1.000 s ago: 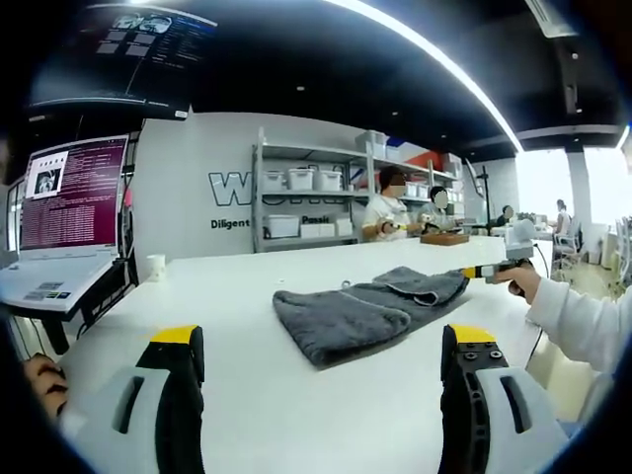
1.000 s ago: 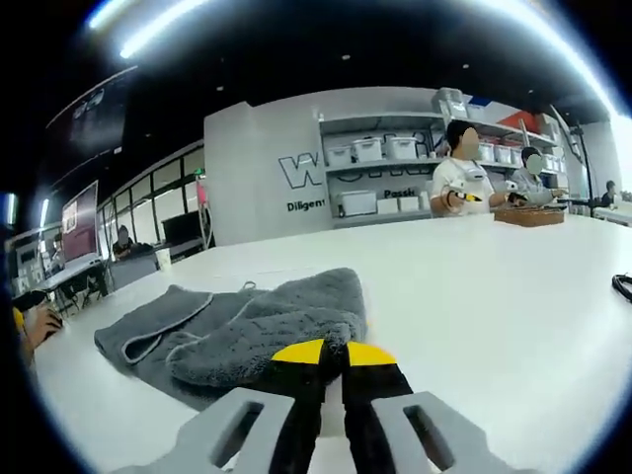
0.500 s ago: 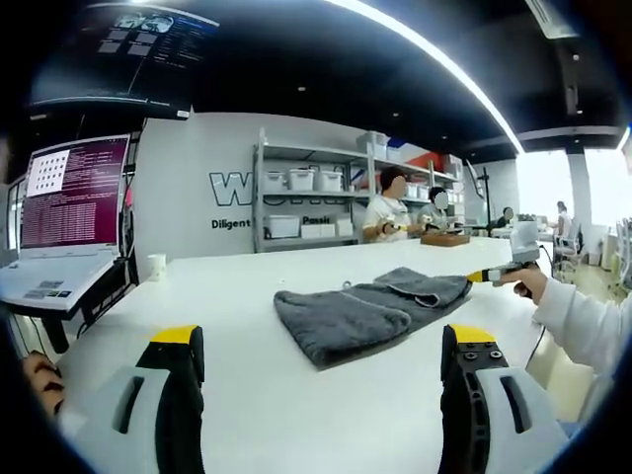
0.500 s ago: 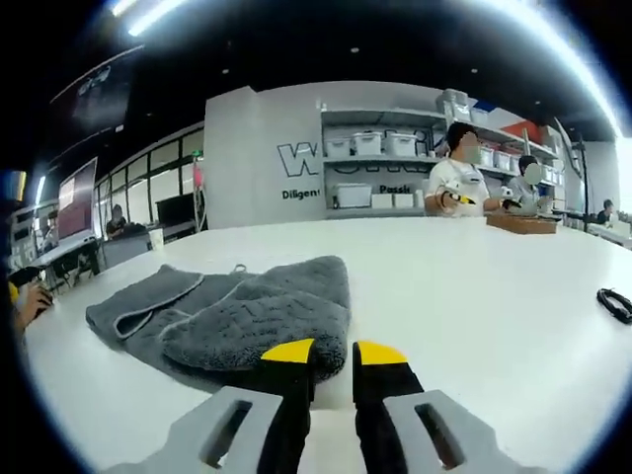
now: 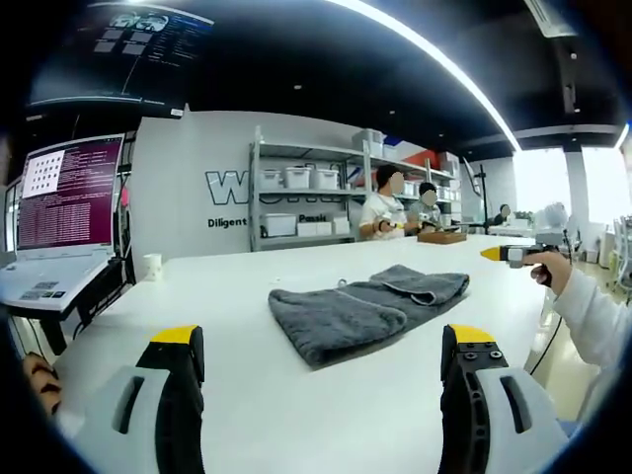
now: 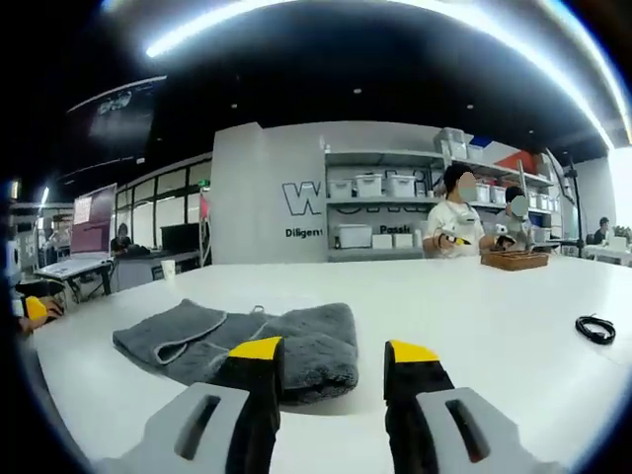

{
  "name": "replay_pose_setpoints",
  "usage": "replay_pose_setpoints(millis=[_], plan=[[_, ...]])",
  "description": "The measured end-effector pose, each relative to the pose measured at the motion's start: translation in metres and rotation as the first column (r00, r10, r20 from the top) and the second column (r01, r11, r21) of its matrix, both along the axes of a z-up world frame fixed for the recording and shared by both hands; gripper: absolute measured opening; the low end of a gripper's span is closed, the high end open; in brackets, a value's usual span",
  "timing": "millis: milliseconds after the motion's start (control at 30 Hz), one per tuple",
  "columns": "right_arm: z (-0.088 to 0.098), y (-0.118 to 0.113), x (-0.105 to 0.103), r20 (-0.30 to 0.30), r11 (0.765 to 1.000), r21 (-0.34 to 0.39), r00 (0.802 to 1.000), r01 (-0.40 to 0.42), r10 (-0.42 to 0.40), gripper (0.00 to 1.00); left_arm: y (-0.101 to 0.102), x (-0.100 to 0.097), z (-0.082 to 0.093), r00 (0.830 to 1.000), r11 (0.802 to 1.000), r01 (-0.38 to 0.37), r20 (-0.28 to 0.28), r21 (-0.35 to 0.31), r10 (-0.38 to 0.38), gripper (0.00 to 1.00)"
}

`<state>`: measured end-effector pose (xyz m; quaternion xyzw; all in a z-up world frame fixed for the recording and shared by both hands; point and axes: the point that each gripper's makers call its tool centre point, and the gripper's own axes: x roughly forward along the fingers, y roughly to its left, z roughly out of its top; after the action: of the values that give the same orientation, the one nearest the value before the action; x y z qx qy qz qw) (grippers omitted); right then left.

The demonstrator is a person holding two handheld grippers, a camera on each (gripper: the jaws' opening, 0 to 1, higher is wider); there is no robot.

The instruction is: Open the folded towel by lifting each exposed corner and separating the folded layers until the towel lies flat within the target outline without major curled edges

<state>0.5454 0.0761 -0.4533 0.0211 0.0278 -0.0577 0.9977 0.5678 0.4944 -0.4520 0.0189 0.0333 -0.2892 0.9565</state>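
Folded grey terry towel [image 5: 367, 308] lies on the white bench [image 5: 296, 415]. Left gripper [image 5: 321, 341] jaws wide apart, well short of the towel. Right gripper [image 6: 333, 353] jaws apart, just short of the towel's near edge [image 6: 247, 341]. Right gripper view adds a black cable coil [image 6: 594, 329] right of the towel; left gripper view adds an open laptop [image 5: 59, 227] left of it.

Laptop [image 5: 59, 222] screen text too small

You had one grey towel [image 5: 367, 307] on one white worktop [image 5: 296, 415], one paper cup [image 5: 152, 267], one laptop [image 5: 54, 222], one black cable coil [image 6: 592, 329], and two tools: left [image 5: 321, 346], right [image 6: 334, 354].
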Motion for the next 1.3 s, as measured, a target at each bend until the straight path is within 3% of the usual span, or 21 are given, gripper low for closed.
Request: replay_pose_setpoints(millis=[433,900,1300], plan=[[0.017,0.057,-0.021,0.033,0.996,0.009,0.996,-0.089,0.089,0.72,-0.006,-0.004,0.002,1.000,1.000,0.012,0.006,0.014,-0.012,0.99],[0.032,0.080,-0.037,0.054,0.989,0.027,0.989,-0.142,0.141,0.99,-0.015,-0.007,0.002,0.999,0.999,0.036,0.002,0.018,-0.036,0.99],[0.027,0.089,-0.039,0.010,0.987,0.019,0.988,-0.157,0.157,0.99,-0.015,-0.008,0.001,0.999,0.999,0.037,0.002,0.022,-0.037,0.99]])
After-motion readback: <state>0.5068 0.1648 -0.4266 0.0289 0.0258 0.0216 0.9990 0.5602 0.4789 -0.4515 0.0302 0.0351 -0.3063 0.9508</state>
